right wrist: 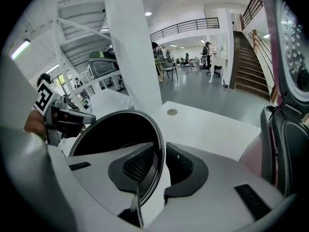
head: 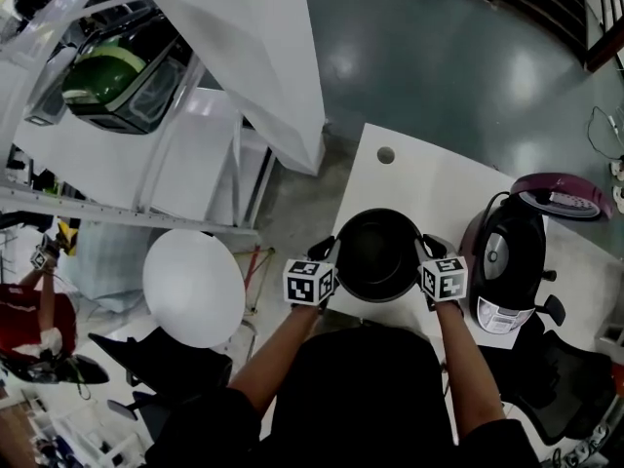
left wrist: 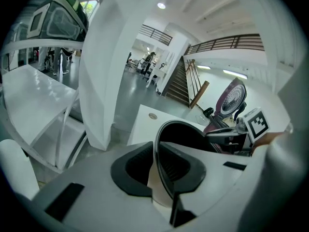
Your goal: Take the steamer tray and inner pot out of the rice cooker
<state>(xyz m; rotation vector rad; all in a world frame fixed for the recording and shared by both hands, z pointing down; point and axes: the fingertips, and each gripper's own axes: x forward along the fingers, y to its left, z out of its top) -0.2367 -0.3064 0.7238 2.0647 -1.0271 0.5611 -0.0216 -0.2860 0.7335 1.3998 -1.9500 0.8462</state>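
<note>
L gripper [left wrist: 155, 162]: jaws nearly together, clamped on the rim of the black pot [left wrist: 188, 135], one pad inside the wall, one outside. R gripper [right wrist: 161, 164]: jaws a little apart w/ the opposite rim btwn them. Inner pad touches the rim, outer pad stands just off it w/ a sliver of white showing thru, so no firm grip there. In head view the pot is btwn both grippers, out of the rice cooker [head: 507, 261] and just left of it, over the white table [head: 409, 178]. Can't tell if it rests on the top. Cooker's lid [head: 564, 195] stands open. Round hole [head: 386, 154] in table beyond pot.
</note>
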